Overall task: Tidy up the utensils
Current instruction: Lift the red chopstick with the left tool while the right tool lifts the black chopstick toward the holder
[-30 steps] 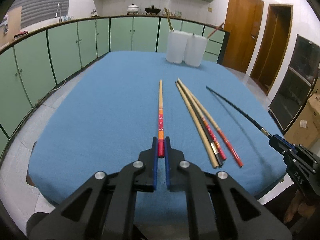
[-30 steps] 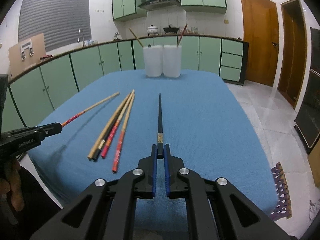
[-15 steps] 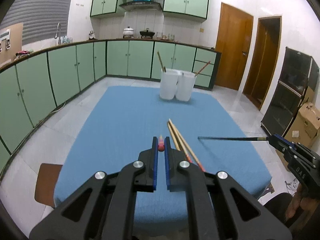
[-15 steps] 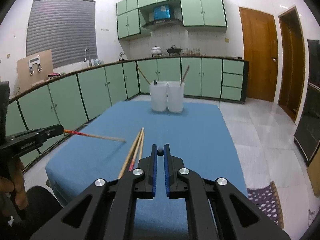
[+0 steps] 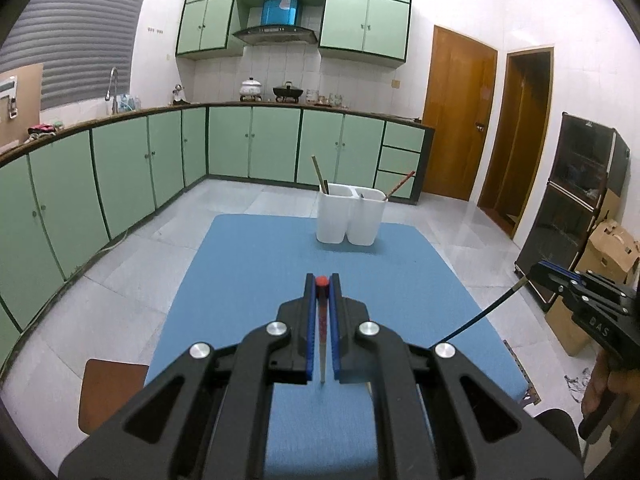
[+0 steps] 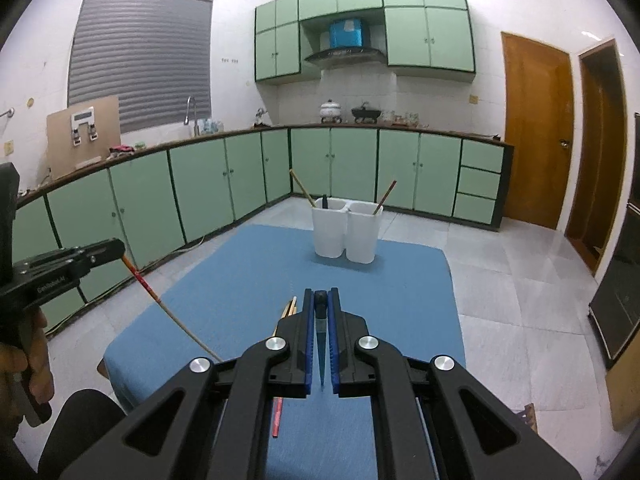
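My left gripper is shut on a red-ended wooden chopstick that hangs tip-down between the fingers, high above the blue table. My right gripper is shut on a black chopstick, also tip-down. Each gripper shows in the other's view: the right one with the black chopstick, the left one with the red-ended chopstick. A white two-compartment holder stands at the table's far end, with a chopstick in each compartment. Several chopsticks lie on the table, mostly hidden by my right gripper.
Green cabinets line the left and back walls. A brown stool sits at the table's left near corner. A dark cabinet and a cardboard box stand at the right. Wooden doors are at the back right.
Both grippers have risen and tipped upward, lifting their chopsticks off the table. The chopsticks went from pointing forward to hanging tip-down. The holder now looks farther away.
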The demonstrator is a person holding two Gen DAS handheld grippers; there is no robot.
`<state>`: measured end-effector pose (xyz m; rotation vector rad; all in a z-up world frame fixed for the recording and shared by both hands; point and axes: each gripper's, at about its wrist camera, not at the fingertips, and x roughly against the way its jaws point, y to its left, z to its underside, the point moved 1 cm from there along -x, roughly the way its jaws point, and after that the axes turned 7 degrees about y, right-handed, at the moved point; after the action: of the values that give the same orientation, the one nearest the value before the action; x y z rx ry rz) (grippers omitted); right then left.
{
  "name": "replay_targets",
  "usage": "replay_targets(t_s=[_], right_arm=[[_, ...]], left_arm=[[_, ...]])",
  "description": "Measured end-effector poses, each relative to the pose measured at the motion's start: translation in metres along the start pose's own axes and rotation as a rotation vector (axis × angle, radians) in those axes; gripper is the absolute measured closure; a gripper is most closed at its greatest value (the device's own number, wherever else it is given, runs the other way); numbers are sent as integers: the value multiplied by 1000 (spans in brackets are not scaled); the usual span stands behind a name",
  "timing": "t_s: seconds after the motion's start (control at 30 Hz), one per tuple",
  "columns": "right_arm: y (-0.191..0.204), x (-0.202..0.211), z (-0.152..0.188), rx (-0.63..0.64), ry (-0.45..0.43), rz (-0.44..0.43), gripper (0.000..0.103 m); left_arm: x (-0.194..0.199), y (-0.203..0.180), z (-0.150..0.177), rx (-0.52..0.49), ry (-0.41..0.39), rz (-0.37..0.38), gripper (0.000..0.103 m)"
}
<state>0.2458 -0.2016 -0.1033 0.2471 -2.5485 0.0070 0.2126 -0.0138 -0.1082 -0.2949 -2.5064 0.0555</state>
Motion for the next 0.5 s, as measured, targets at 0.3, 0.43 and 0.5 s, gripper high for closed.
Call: replay_targets(t_s=[0.3, 0.43, 0.5], right_arm=[[-10, -19, -41, 21, 81, -39, 97], [-16, -28, -60, 27, 118, -61, 97], [-18, -30, -71, 39, 128, -67, 97]], left_arm=[[-11, 1, -20, -37, 22, 27, 98], [-17, -1, -38, -69, 29, 64, 98], [-21, -1, -46, -81, 36, 75, 98]])
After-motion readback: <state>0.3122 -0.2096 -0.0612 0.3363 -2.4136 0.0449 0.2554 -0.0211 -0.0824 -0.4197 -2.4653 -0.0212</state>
